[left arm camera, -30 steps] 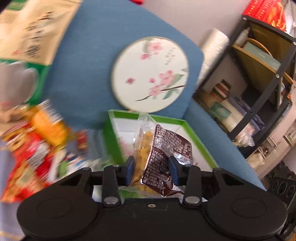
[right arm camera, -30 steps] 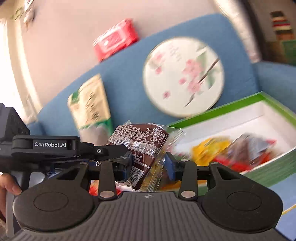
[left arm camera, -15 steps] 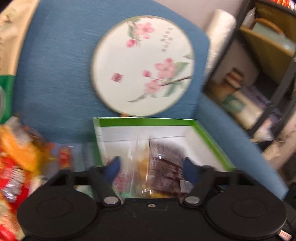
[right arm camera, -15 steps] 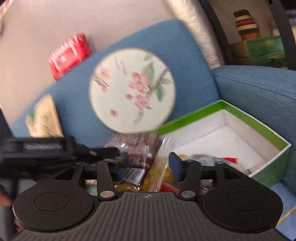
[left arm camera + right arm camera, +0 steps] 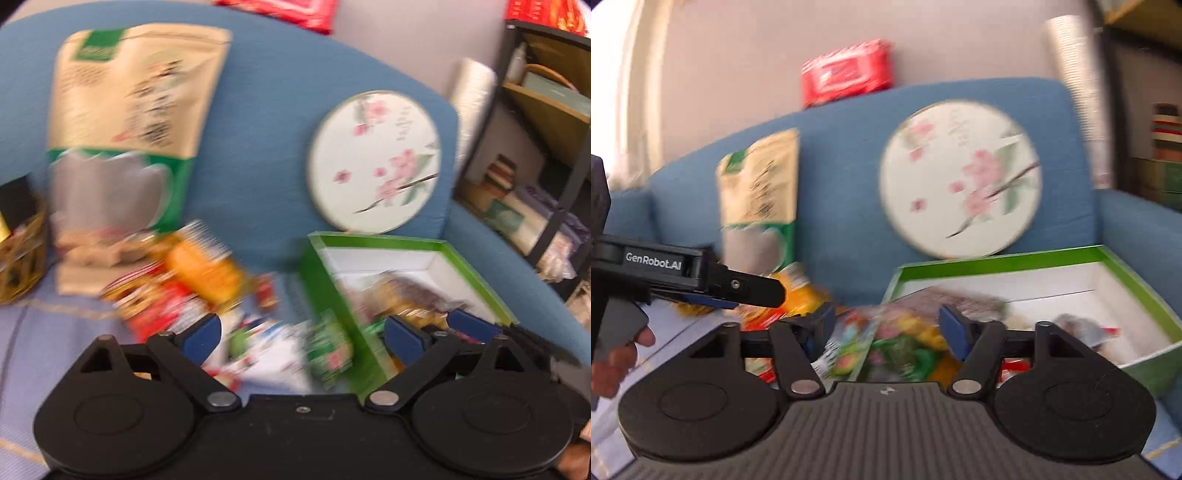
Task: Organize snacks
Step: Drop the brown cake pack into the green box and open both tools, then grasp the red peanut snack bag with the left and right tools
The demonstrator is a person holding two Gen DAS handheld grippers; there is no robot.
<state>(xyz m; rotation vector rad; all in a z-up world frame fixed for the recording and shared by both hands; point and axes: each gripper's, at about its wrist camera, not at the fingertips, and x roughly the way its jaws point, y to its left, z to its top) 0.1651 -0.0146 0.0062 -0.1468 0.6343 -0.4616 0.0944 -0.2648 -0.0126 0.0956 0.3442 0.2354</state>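
Observation:
My left gripper (image 5: 303, 338) is open wide over loose snack packets on the cushion, beside the green box's near wall, with nothing gripped. The green-rimmed white box (image 5: 369, 238) (image 5: 997, 262) sits on the blue sofa's right side. A brown-and-yellow snack packet (image 5: 413, 295) (image 5: 945, 299) lies inside it. My right gripper (image 5: 888, 328) hovers at the box's left corner, jaws closing; blur hides whether they touch anything, and nothing looks pinched. A pile of red and orange snacks (image 5: 177, 288) (image 5: 798, 291) lies left of the box. The left gripper (image 5: 738, 291) shows in the right wrist view, over that pile.
A tall tan-and-green pouch (image 5: 129, 110) and a round floral fan (image 5: 373, 162) lean on the sofa back. A red pack (image 5: 846, 72) rests on top of it. A wicker basket (image 5: 18, 266) stands far left, and a dark shelf (image 5: 546, 129) stands right of the sofa.
The left gripper opened and let the brown-and-yellow packet drop into the box, then swung left toward the snack pile. The right gripper no longer has the packet between its fingers.

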